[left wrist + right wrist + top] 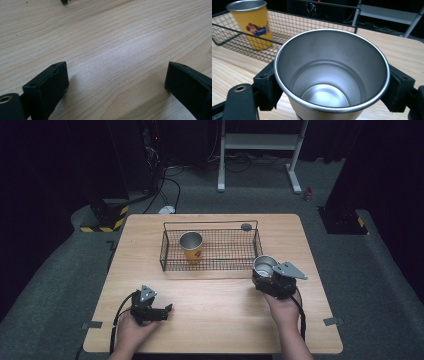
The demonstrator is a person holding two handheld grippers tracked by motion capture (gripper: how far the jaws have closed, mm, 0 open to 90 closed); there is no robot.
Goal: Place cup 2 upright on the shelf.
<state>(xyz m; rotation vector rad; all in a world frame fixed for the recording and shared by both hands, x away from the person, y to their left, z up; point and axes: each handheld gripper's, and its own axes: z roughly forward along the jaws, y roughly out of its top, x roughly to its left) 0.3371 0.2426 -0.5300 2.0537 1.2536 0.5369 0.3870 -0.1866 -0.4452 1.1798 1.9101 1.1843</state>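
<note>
My right gripper (266,270) is shut on a steel cup (264,265), held upright just in front of the wire basket's right end. In the right gripper view the cup (332,75) sits between both black jaws, its empty inside facing the camera. A yellow cup (191,246) with a steel rim stands upright inside the wire basket (210,266), toward its left; the yellow cup (253,23) also shows in the right gripper view. My left gripper (165,310) rests low over the table near the front left, open, with bare wood between its jaws (117,82).
The basket sits at the middle back of the wooden table (215,320). A small dark round object (246,226) lies by the basket's far right corner. Beyond the table stand a white frame (260,142) and cables on the dark floor.
</note>
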